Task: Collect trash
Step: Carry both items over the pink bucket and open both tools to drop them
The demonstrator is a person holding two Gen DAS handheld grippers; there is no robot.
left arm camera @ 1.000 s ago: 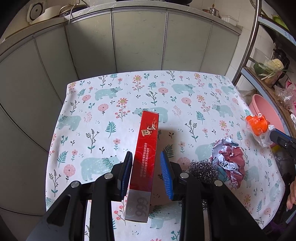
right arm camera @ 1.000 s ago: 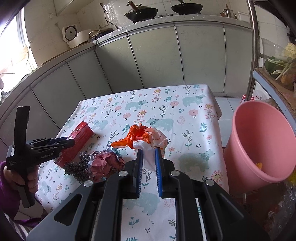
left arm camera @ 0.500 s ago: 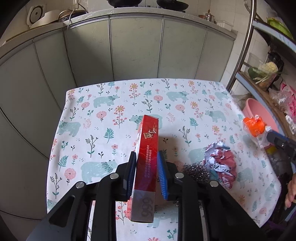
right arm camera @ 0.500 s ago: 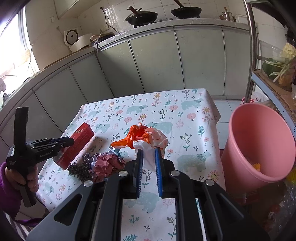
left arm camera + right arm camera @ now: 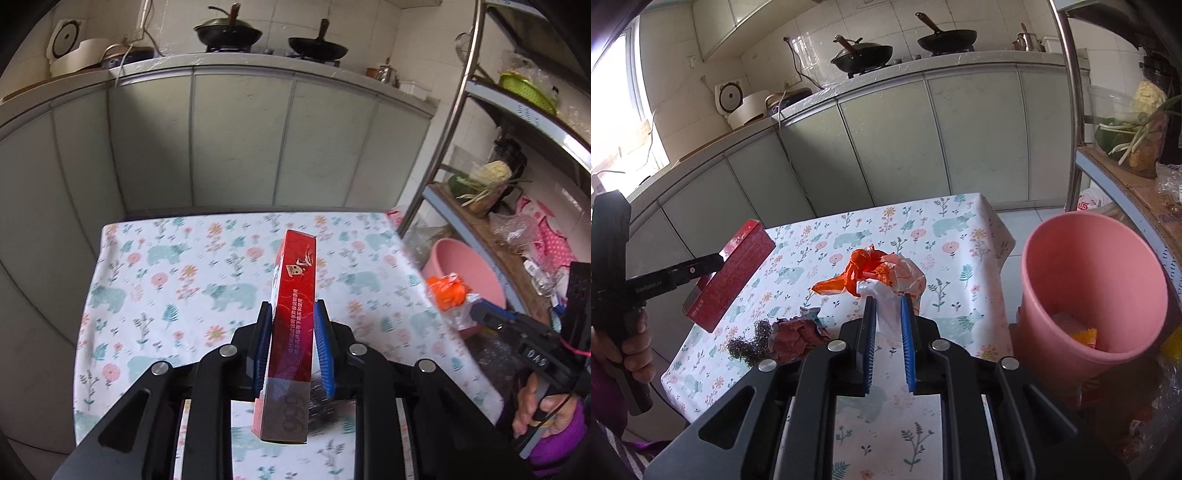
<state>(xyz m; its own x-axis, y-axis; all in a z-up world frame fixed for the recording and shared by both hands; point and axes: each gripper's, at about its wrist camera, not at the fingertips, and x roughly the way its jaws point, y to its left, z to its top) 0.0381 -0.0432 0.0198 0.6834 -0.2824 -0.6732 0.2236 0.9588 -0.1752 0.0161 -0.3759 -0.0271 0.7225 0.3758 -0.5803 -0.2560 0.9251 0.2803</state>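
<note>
Red cardboard fills the middle of the left wrist view: a long, narrow red box clamped between the blue pads of the left hand-held gripper. Its long axis runs forward along the fingers, the far end raised and pointing toward the cabinets, the silver-grey near end hanging below the pads. In the right wrist view the box is clear of the floral surface, tilted with its far end higher.

The right hand-held gripper pinches the white tail of a crumpled orange-and-white plastic bag; the bag's bulk bunches just ahead of the fingertips, above the surface. To the gripper's right stands a pink bucket, beside the surface's edge, with orange scraps at its bottom.

On the surface near its front left edge lie a crumpled reddish paper wad and a steel wool scourer, touching each other.
</note>
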